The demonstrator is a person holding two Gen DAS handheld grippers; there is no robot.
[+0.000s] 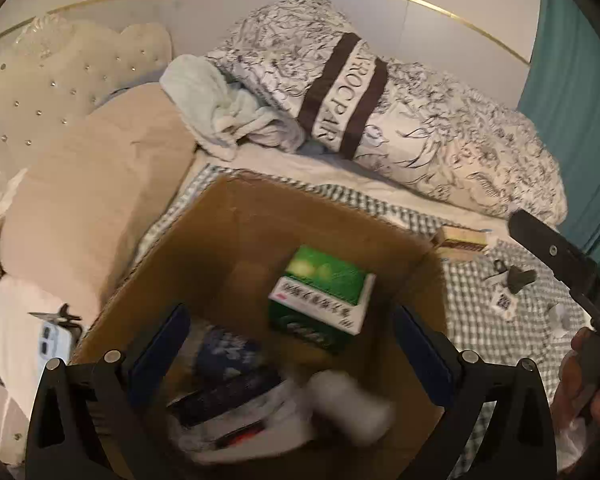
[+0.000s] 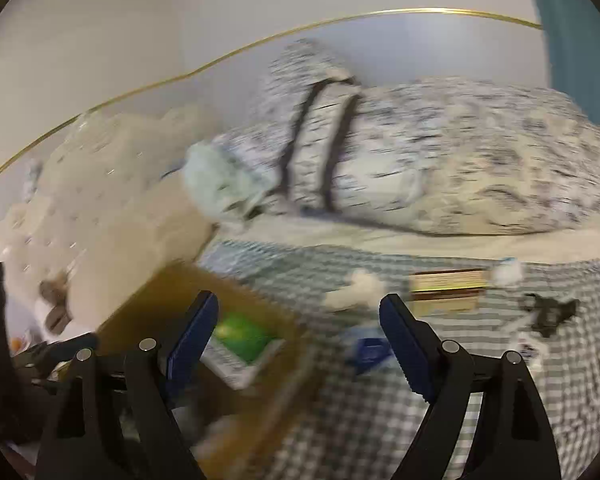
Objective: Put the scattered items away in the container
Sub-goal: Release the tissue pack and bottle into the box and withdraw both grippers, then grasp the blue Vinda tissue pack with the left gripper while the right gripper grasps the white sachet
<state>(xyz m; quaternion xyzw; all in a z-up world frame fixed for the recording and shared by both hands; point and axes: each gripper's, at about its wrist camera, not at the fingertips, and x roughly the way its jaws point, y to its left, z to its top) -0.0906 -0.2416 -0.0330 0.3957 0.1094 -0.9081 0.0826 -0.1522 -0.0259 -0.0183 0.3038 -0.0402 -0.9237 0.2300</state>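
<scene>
Two grippers over a checked bedspread (image 1: 480,280): left gripper (image 1: 292,344) spread wide above an open cardboard box (image 1: 228,216), nothing between the fingers; green carton (image 1: 324,292) and blurred white bottle (image 1: 352,408) inside the box; right gripper (image 2: 300,340) also wide, empty, straddling the box's right wall; tan packet (image 2: 448,288), black clip (image 2: 548,312) and blue-white packet (image 2: 368,348) loose toward the bedspread's right edge

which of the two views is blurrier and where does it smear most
Right wrist view: motion-smeared throughout, patterned pillow and checked sheet streaked. Left wrist view: pillow lettering sharp, blur only low in the cardboard box, where a white object smears; the green box is slightly soft.
</scene>
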